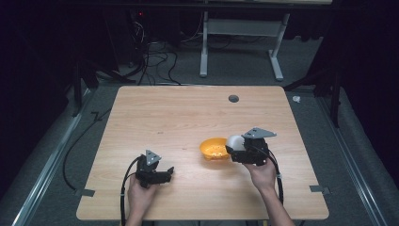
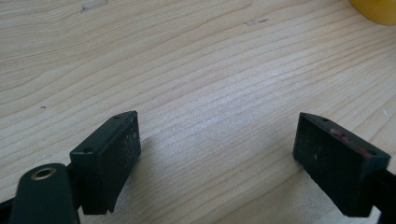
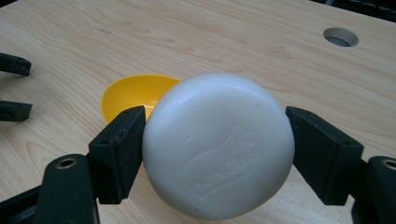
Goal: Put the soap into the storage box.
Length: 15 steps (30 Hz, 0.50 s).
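Observation:
My right gripper (image 3: 215,149) is shut on a round white bar of soap (image 3: 218,144), its two black pads pressed against the soap's sides. In the high view the soap (image 1: 234,142) hangs just right of a yellow bowl (image 1: 214,148), and the right gripper (image 1: 237,149) is held a little above the table. The bowl (image 3: 133,95) lies partly hidden behind the soap in the right gripper view. My left gripper (image 2: 217,154) stands open low over bare wood, nothing between its jaws. It sits near the table's front left (image 1: 164,173), pointing right toward the bowl (image 2: 376,9).
The wooden table (image 1: 179,117) has a round cable hole (image 1: 233,98) near its far edge. Tape tabs mark the front corners (image 1: 320,189). A white desk frame (image 1: 242,37) and loose cables lie on the floor beyond the table.

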Each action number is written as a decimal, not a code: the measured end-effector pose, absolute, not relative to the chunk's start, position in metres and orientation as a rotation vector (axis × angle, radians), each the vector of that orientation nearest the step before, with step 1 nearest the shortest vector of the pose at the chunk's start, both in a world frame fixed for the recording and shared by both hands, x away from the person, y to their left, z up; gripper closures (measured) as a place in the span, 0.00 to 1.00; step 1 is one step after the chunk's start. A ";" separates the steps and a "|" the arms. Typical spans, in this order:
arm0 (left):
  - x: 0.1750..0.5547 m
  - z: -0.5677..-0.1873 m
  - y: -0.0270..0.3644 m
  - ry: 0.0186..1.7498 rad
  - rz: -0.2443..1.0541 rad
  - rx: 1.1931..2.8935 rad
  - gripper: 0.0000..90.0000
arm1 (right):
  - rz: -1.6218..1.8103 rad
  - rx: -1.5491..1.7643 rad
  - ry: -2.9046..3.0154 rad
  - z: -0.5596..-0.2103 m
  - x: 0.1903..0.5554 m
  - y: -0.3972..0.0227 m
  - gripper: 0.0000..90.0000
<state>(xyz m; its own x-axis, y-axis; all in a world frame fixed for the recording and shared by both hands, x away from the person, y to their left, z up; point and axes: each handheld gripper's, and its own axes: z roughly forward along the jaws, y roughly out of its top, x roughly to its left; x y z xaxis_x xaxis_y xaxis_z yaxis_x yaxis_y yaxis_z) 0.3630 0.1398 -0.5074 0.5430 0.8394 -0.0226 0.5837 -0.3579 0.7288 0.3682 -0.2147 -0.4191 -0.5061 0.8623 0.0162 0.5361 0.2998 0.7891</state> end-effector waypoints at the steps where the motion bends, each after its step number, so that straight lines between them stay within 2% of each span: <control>1: 0.363 -0.507 0.140 1.144 0.467 2.079 0.17 | 1.069 1.243 2.165 -0.419 0.369 -0.213 0.27; 15: 0.363 -0.507 0.140 1.141 0.466 2.080 0.17 | 1.072 1.250 2.229 -0.423 0.382 -0.197 0.27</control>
<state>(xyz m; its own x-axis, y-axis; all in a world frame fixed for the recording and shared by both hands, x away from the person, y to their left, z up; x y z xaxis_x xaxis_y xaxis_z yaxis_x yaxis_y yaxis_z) 0.3630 0.1398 -0.5074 0.5452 0.8380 -0.0226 0.5829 -0.3596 0.7286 0.3824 -0.1973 -0.4225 -0.5388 0.8412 0.0459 0.5609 0.3176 0.7645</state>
